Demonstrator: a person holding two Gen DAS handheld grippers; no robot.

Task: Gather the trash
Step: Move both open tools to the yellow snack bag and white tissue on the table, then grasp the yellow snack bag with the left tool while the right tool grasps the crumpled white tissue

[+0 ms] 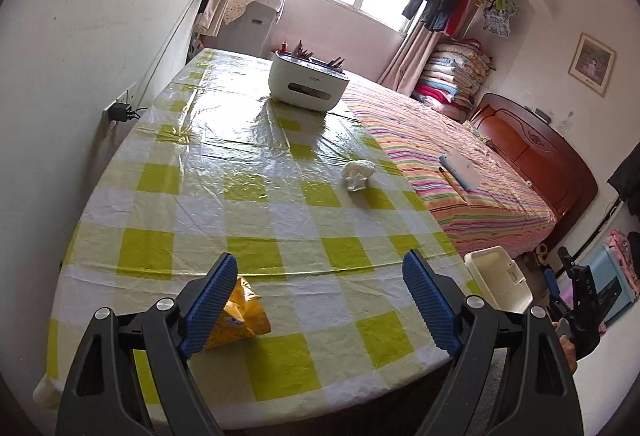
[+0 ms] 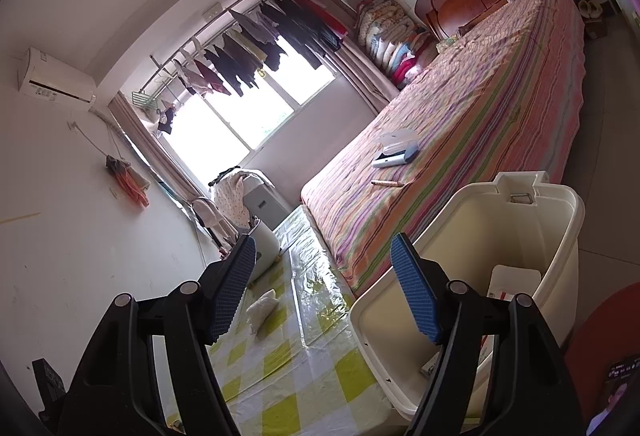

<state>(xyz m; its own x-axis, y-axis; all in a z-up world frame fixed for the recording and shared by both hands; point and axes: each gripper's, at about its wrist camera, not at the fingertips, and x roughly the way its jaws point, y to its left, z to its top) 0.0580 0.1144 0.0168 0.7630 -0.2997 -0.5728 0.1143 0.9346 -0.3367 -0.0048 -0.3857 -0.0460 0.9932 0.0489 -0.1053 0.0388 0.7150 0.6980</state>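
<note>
Left wrist view: the left claw [image 1: 324, 302] gapes wide and empty over the table [image 1: 280, 203], a yellow wrapper [image 1: 240, 320] beside its left pad, crumpled tissue [image 1: 359, 175] farther off; picking the wrapper up looks next

Right wrist view: the right claw [image 2: 334, 286] is open and empty, the white bin [image 2: 556, 236] beside it, with litter already inside

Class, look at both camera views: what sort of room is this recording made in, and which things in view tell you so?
Most likely a bedroom in a home that doubles as living space. A bed with a striped cover fills one side, folded quilts are stacked at its head, and laundry hangs on a rail by the window.
</note>
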